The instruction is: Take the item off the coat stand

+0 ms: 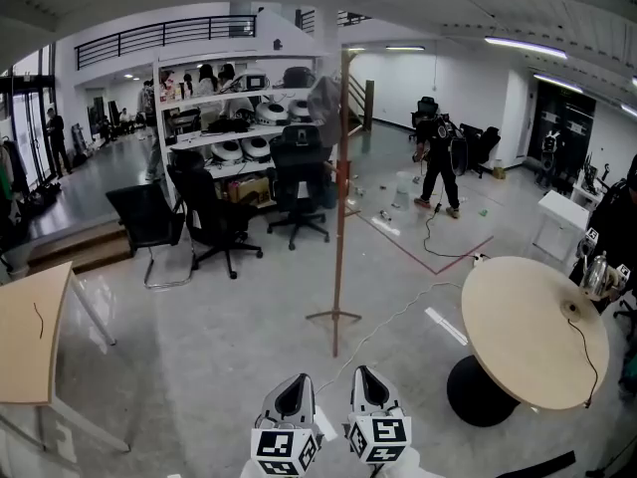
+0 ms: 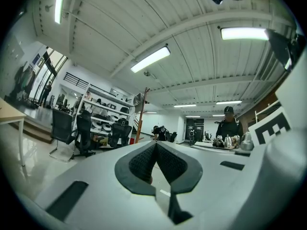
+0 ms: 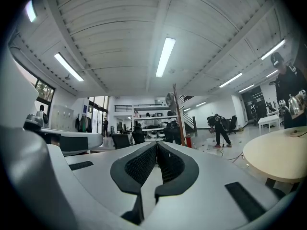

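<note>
While the grey item [image 1: 324, 100] hangs high on the wooden coat stand [image 1: 340, 217], which is out on the open floor [image 1: 199, 347], the task seems barely begun. The item is untouched and well apart from both claws. The left claw [image 1: 295, 380] and right claw [image 1: 367, 376] sit side by side low in the head view, each with its jaws together on nothing. A round surface [image 1: 528, 337] stands off to the right. The approach, the grasp and the lift-off are all left to do.

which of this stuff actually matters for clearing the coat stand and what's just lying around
For the job: coat stand, grey item hanging near its top, left gripper, right gripper.

Lying about: round table, office chair, shelves, wooden desk.
</note>
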A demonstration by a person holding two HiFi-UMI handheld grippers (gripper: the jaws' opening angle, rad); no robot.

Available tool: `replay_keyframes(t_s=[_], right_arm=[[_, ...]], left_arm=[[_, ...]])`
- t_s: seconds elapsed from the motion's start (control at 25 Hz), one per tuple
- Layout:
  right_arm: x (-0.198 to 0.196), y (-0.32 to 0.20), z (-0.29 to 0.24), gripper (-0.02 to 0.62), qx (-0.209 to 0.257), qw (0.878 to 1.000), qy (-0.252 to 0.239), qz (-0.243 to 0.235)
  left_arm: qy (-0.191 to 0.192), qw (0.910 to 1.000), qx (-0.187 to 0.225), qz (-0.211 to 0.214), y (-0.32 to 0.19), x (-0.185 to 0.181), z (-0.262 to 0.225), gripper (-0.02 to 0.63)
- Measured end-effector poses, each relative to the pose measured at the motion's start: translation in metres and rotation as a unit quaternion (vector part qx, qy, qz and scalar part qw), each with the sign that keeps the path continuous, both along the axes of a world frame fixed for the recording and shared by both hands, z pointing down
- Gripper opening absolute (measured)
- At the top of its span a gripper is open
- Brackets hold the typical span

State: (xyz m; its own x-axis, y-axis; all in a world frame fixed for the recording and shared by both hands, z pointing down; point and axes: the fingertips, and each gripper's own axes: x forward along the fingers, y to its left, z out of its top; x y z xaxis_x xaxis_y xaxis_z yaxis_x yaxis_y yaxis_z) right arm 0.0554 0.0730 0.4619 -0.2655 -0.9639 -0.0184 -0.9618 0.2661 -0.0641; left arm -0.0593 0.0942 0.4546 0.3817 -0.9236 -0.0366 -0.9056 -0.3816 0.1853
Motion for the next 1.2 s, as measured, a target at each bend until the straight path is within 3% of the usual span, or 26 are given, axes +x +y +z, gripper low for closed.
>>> replay_keyframes(t_s=[1.2], right_arm=[[0.015, -0.123, 0.014, 0.009, -0.019, 0.999, 0.007, -0.03]], left_arm=[[-0.011, 0.9998, -0.008, -0.017, -0.123, 0.018, 0.006, -0.012]])
